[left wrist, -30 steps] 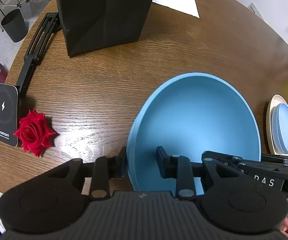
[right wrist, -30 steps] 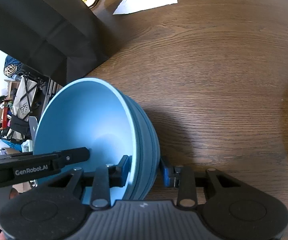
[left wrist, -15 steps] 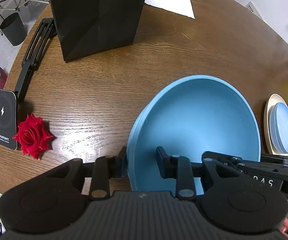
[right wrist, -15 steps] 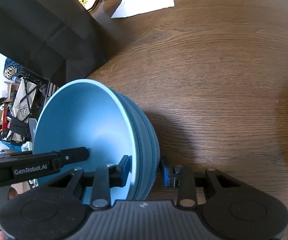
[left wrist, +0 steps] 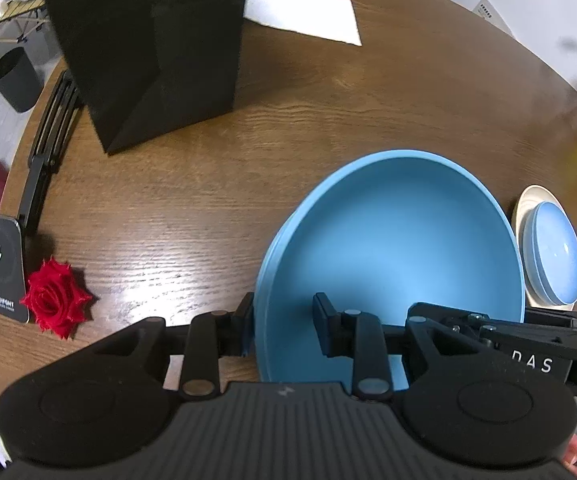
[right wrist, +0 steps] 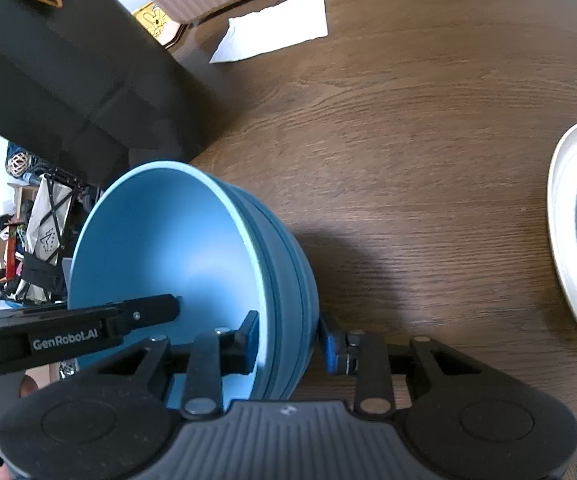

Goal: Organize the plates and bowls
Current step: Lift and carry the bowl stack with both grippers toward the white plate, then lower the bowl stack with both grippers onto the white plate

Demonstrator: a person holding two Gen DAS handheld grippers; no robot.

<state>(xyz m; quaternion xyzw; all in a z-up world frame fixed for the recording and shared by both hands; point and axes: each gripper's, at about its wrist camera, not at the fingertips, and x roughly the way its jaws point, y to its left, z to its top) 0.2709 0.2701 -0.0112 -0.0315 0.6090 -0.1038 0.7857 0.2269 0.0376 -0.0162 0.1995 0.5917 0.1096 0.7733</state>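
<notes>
Now carrying stacked blue bowls (left wrist: pixel 400 240) at lower centre of frame, above tabletop (left wrist: pixel 288 120); left claw (left wrist: pixel 284 330) and right claw (right wrist: pixel 288 340) clamped on opposite rims. Next: lowering near plate stack (right wrist: pixel 572 216), level.

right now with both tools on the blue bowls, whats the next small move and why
Probably carry the stacked blue bowls toward the cream plate at the table's right edge. The left tool and right tool each straddle the stack's rim on opposite sides, and the stack looks raised above the brown wooden table, with a light blue dish already on that plate.
</notes>
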